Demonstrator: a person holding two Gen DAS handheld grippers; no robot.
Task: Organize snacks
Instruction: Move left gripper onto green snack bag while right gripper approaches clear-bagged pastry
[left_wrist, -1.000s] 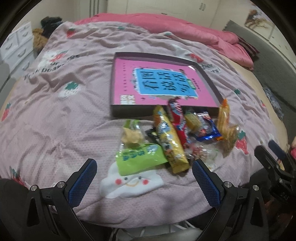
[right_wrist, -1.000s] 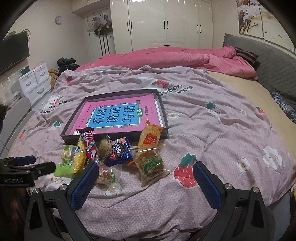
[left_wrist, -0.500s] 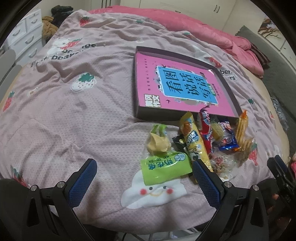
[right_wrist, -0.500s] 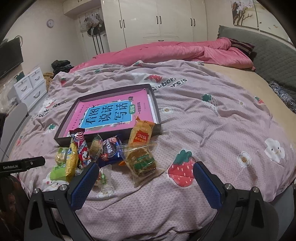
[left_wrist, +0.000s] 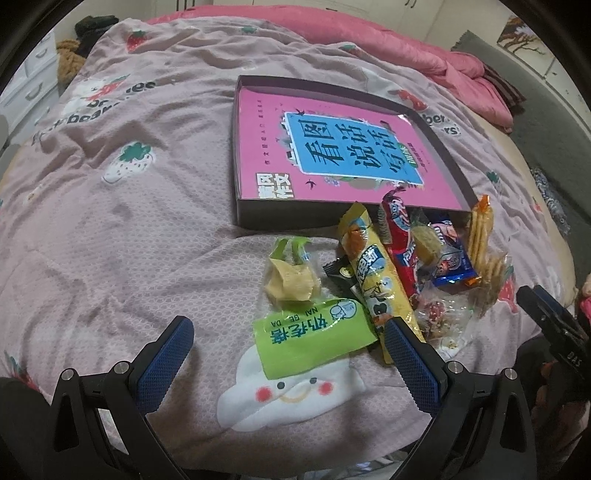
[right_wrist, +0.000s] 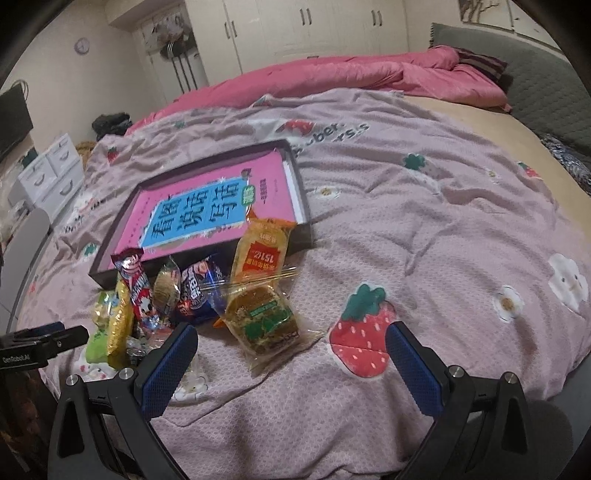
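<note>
Several wrapped snacks lie in a heap on the bed in front of a shallow dark box (left_wrist: 243, 216) that holds a pink book (left_wrist: 332, 147). Nearest the left gripper (left_wrist: 284, 350) is a green packet (left_wrist: 310, 339), with a long yellow packet (left_wrist: 380, 280), a red packet (left_wrist: 399, 236) and a blue packet (left_wrist: 450, 258) behind it. The left gripper is open and empty just before the green packet. The right gripper (right_wrist: 291, 354) is open and empty over a clear-wrapped brown cake (right_wrist: 264, 321), below an orange packet (right_wrist: 260, 251). The box (right_wrist: 306, 210) also shows in the right wrist view.
The bed has a mauve strawberry-print cover (left_wrist: 110, 221) and a pink duvet (right_wrist: 332, 77) bunched at the far side. White drawers (right_wrist: 51, 173) stand at the left, wardrobes (right_wrist: 295, 26) behind. The bed edge runs just under both grippers.
Both grippers have moved closer to the snack heap and lower. The left view has swung so the heap sits more to the right. Both stay open; no snack has moved.
</note>
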